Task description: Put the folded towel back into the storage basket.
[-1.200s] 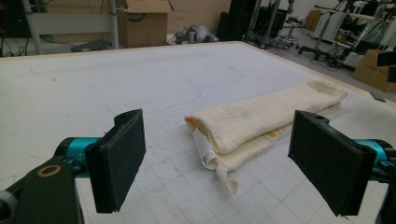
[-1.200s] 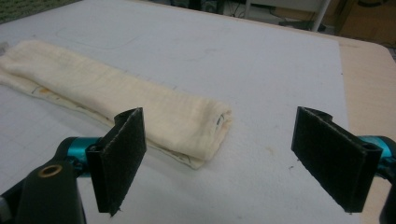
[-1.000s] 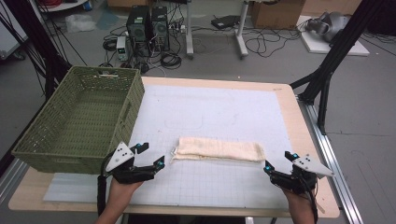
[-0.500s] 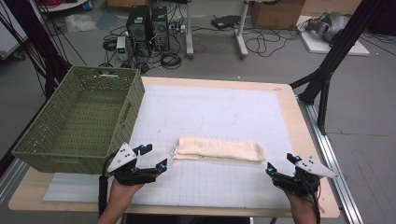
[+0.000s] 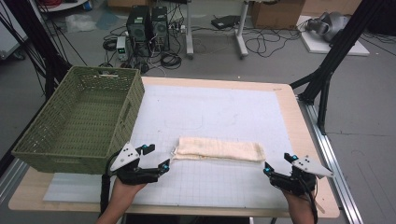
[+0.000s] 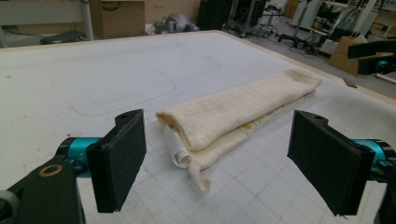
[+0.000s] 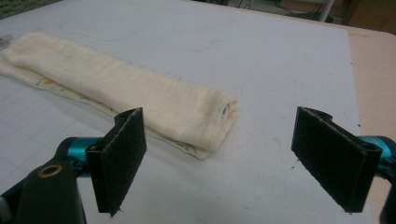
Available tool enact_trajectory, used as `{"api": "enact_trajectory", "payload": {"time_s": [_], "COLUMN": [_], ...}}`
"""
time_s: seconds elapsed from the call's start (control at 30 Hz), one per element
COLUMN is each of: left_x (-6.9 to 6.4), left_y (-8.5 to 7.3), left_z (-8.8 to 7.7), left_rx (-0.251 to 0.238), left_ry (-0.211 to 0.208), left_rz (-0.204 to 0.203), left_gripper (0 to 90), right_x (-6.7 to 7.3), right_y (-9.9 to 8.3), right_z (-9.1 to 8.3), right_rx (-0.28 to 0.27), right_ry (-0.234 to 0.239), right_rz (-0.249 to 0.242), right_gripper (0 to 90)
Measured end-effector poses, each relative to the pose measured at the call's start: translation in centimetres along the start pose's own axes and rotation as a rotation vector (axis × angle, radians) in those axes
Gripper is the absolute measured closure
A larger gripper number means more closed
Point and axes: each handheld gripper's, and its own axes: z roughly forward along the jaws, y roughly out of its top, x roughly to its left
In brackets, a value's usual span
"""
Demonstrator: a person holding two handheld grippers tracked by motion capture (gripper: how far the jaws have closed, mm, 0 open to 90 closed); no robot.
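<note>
A folded cream towel (image 5: 218, 150) lies lengthwise on the white gridded mat (image 5: 210, 112) that covers the table (image 5: 285, 93), nearer the table's front edge than its back edge and roughly midway between the two side edges. The person's left tool (image 5: 156, 158) sits just off the towel's left end, jaws spread wide and grasping nothing; in the left gripper view the towel (image 6: 238, 112) runs away between the two black pads (image 6: 119, 163), its near end showing a loose hem corner and a small white label. The right tool (image 5: 279, 164) rests close to the front right corner of the table, a little beyond the towel's right end, its jaws likewise released and empty. In the right gripper view the towel (image 7: 121, 88) lies ahead and toward the left pad (image 7: 119, 158), its rolled fold at the near end, apart from both pads. A green woven basket (image 5: 79, 121) stands at the table's left edge, its near corner just beside the left tool. A hand (image 5: 119, 196) and forearm hold each tool from the front edge.
</note>
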Motion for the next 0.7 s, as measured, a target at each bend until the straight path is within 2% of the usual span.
{"api": "enact_trajectory", "payload": {"time_s": [0.13, 0.17, 0.33, 0.53, 0.7], "left_x": [0.2, 0.2, 0.4, 0.2, 0.5], "left_y": [0.7, 0.9, 1.5, 2.4, 3.2], "left_z": [0.1, 0.2, 0.6, 2.0, 3.6], "left_rx": [-0.003, -0.001, 0.000, 0.020, 0.062], "left_ry": [-0.018, -0.026, -0.027, -0.047, -0.055], "left_rz": [-0.003, -0.016, -0.030, -0.029, -0.037], "left_gripper": [19.7, 20.1, 20.6, 21.1, 22.4], "right_x": [0.1, 0.1, 0.1, 0.1, 0.2], "right_y": [0.0, 0.0, 0.0, 0.0, -0.1], "right_z": [0.1, 0.1, 0.1, 0.0, 0.0], "right_rx": [-0.004, -0.005, -0.012, -0.014, -0.008], "right_ry": [0.003, 0.002, 0.002, 0.001, 0.000], "right_rz": [0.004, 0.001, 0.010, -0.008, -0.012], "right_gripper": [16.5, 16.5, 16.5, 16.5, 16.5]}}
